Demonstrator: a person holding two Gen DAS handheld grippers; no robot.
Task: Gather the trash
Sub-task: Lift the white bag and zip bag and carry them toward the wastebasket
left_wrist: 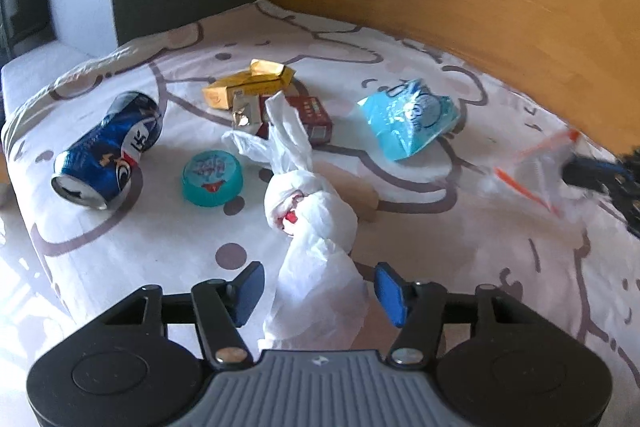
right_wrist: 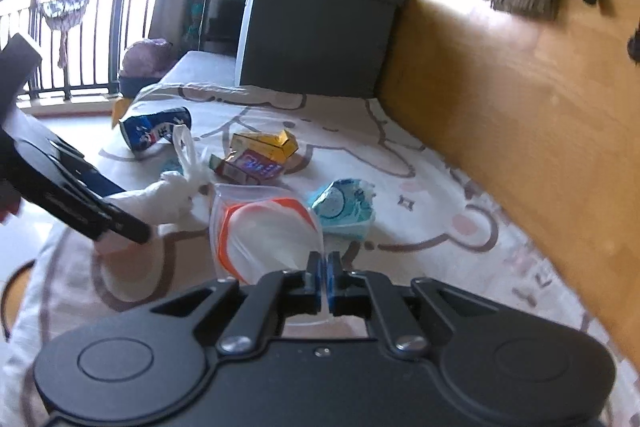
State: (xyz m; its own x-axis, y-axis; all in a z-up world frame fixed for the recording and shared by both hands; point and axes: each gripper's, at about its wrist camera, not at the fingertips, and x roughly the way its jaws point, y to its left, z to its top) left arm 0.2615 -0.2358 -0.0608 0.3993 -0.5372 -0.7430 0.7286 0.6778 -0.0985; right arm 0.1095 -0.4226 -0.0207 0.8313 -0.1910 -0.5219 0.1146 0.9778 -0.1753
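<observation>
The knotted white bag (left_wrist: 310, 211) lies on the sheet (left_wrist: 440, 267) straight ahead of the left claw (left_wrist: 320, 293), its tail running back between the two blue pads (left_wrist: 390, 293), which stand wide apart and touch nothing: released, not yet gripping. Off to that claw's right, the right claw (right_wrist: 323, 281) is clenched on the edge of a clear pouch (right_wrist: 264, 227) with an orange rim, whose mouth gapes ahead of it toward the white bag. Further out from the left claw lie a teal lid (left_wrist: 213, 178) and a dented blue can (left_wrist: 108, 149) ahead-left, yellow (left_wrist: 248, 85) and red (left_wrist: 312, 117) cartons dead ahead past the bag, and a blue wrapper (left_wrist: 408, 119) ahead-right. This looks like the pick-up step for the white bag, with the pouch held ready as the receptacle. Next the left claw needs to close on the tail or the knot, lift, and carry the bag rightward to the pouch mouth; thin plastic may slip, so a bite near the knot seems safer.
</observation>
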